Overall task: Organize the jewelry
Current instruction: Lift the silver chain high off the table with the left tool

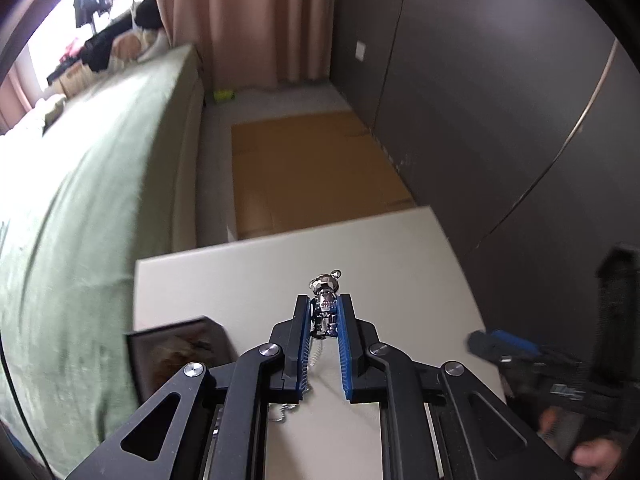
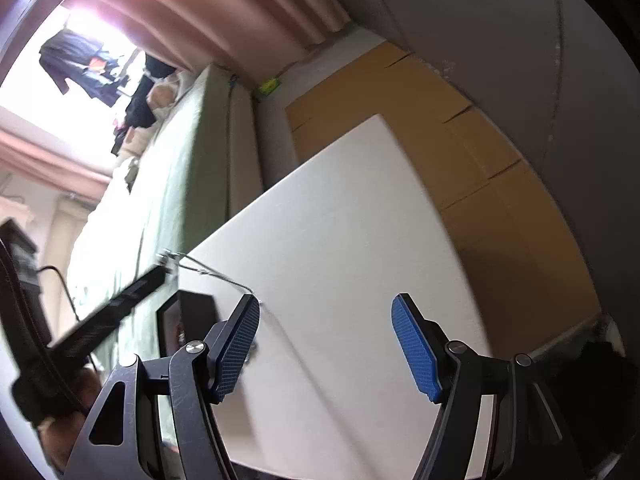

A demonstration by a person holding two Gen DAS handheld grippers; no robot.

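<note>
My left gripper [image 1: 325, 308] is shut on a small silver bear-shaped pendant [image 1: 325, 300], held above the white table [image 1: 400, 264]. Its thin silver chain [image 1: 314, 354] hangs down between the fingers. In the right wrist view the left gripper [image 2: 158, 270] shows at the left, with the chain [image 2: 216, 274] stretching from its tip toward my left fingertip. My right gripper [image 2: 326, 312] is open and empty above the table [image 2: 340, 220]. It also shows blurred at the right in the left wrist view [image 1: 492, 344]. A dark jewelry box [image 1: 180, 352] stands at the table's left edge; it also shows in the right wrist view [image 2: 184, 320].
A bed with a green cover [image 1: 80, 200] runs along the left of the table. Flat brown cardboard [image 1: 312, 168] lies on the floor beyond the table. A dark grey wardrobe wall [image 1: 500, 100] stands to the right. Pink curtains [image 1: 248, 16] hang at the back.
</note>
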